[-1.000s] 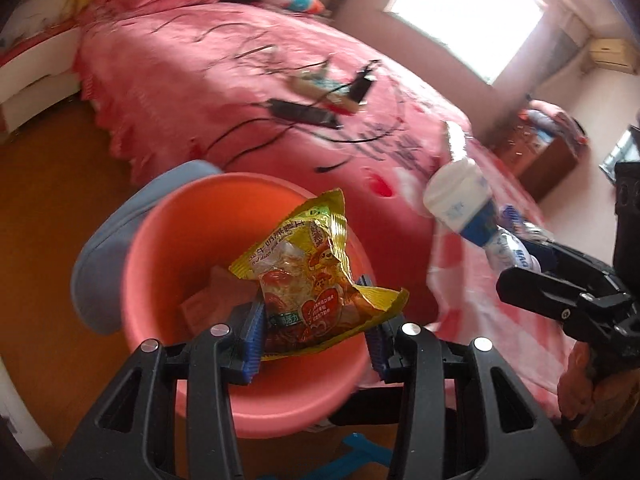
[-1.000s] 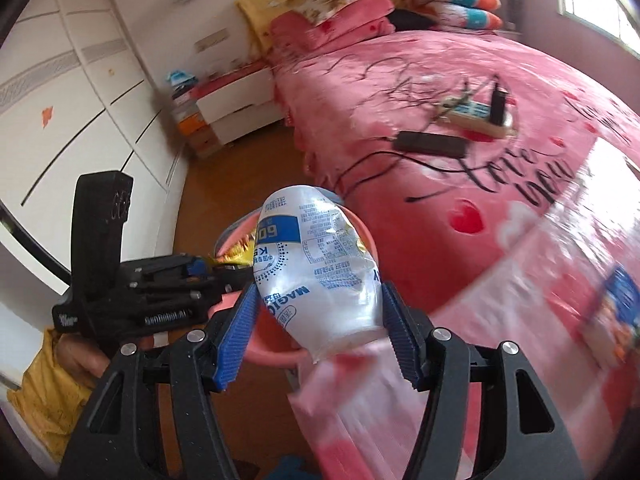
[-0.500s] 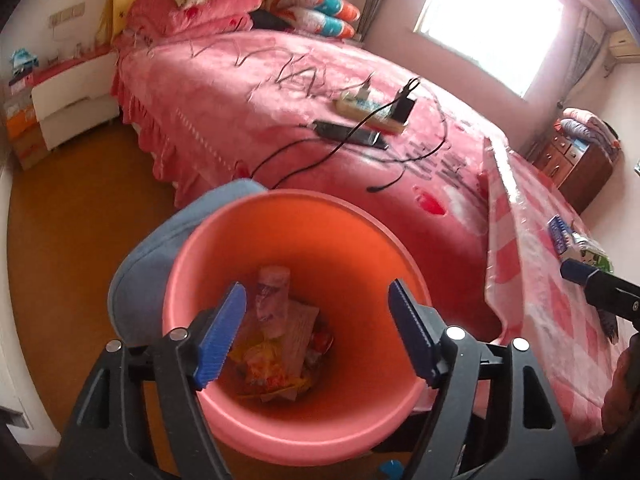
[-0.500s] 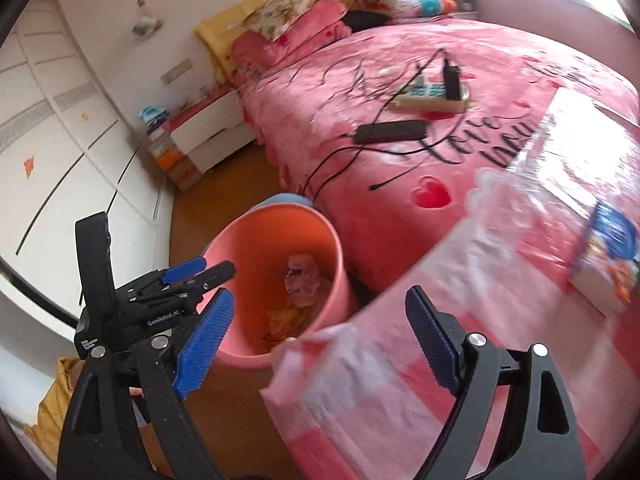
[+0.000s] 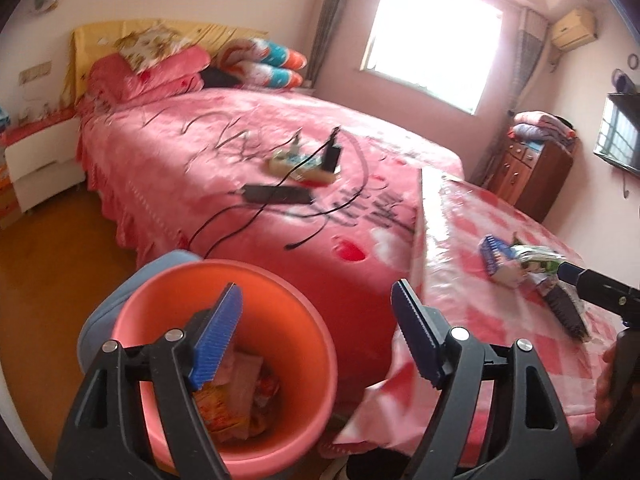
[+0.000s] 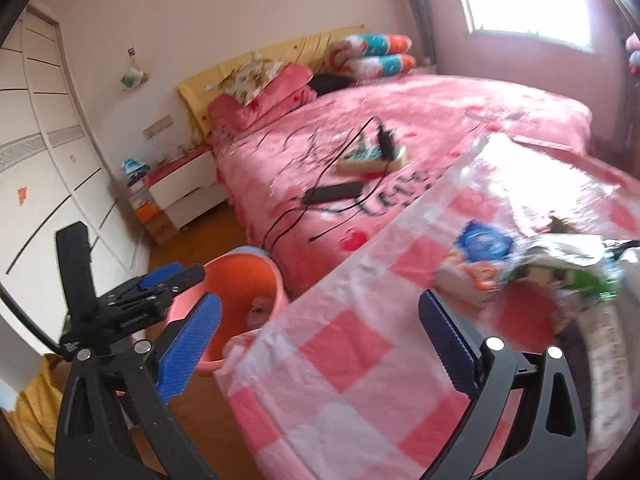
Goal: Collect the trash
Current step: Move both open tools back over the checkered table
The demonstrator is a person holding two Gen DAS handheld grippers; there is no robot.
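both empty: left gripper (image 5: 316,334) half wide over the pink trash bucket (image 5: 304,344); right gripper (image 6: 320,338), jaws just opening wide, above checkered worktop (image 6: 360,360) near snack bags (image 6: 560,268).

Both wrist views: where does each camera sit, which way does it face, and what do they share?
Left wrist: on the left tool, open and empty, facing down over the bin toward the bed; the right tool shows at the right edge.
Right wrist: on the right tool, open and empty, facing over the checked table toward the bed; the left tool and a yellow sleeve show at left.
Shared: bin, bed, power strip, table, wrappers.
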